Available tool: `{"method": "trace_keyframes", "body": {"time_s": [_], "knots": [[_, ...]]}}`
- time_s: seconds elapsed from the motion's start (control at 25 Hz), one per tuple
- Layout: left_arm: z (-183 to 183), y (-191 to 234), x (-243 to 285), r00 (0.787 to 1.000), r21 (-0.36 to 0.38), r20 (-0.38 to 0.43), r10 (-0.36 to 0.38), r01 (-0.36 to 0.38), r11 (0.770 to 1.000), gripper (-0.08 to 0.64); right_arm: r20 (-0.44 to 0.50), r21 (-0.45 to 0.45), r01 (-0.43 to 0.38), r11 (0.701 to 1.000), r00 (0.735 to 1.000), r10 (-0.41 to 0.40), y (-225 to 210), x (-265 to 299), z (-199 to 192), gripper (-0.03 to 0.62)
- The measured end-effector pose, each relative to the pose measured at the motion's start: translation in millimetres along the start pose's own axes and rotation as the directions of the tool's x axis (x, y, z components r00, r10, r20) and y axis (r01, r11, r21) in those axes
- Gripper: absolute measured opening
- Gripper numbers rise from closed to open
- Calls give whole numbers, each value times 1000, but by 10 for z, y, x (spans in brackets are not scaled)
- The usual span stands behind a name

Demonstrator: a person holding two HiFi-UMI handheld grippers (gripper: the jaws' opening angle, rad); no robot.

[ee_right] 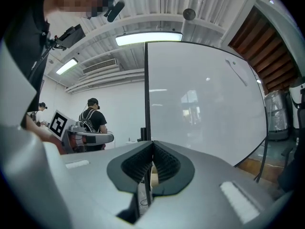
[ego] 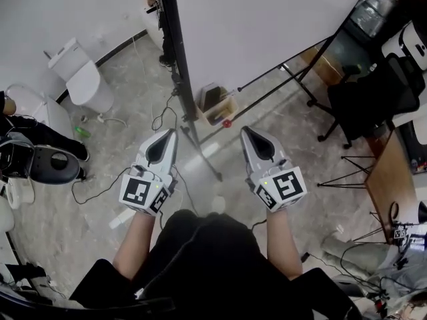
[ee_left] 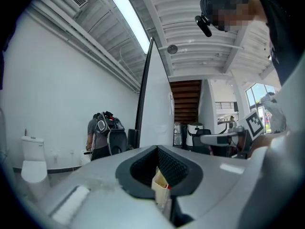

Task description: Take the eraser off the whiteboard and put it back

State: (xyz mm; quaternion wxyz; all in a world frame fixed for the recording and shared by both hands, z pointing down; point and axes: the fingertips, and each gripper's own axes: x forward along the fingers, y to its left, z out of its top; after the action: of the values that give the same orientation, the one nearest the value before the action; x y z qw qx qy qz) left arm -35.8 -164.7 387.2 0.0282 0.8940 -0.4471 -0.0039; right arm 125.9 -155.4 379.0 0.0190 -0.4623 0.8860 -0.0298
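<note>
The whiteboard (ego: 267, 25) stands just ahead of me on a black wheeled frame (ego: 175, 65). In the head view I look down on it nearly edge-on. Its white face fills the right gripper view (ee_right: 205, 104), and its edge shows in the left gripper view (ee_left: 157, 94). No eraser shows in any view. My left gripper (ego: 171, 133) points level at the frame's post, its jaws shut with nothing held (ee_left: 156, 148). A little to the right, my right gripper (ego: 244, 131) faces the board's front, also shut and empty (ee_right: 152, 142).
An open cardboard box (ego: 217, 107) sits on the floor at the board's foot, with cables (ego: 163, 119) beside it. A toilet (ego: 81, 79) stands at the back left, a black office chair (ego: 373, 95) at the right, and a wooden table (ego: 390, 179) beyond it. A person (ee_right: 93, 123) stands behind the board.
</note>
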Motion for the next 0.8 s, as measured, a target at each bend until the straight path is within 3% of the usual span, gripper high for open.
{"method": "trace_keyframes", "body": {"time_s": [0.52,0.8], "knots": [[-133,106,105,998,-13,-36,52,-53,999,5,-30,21,-56,998,998,56,-183,386,-158,11],[-166,250,69,999,-18,-46,25,-26,1000,5,-64,0,-18,1000,998,18,-174,630,-295,12]]}}
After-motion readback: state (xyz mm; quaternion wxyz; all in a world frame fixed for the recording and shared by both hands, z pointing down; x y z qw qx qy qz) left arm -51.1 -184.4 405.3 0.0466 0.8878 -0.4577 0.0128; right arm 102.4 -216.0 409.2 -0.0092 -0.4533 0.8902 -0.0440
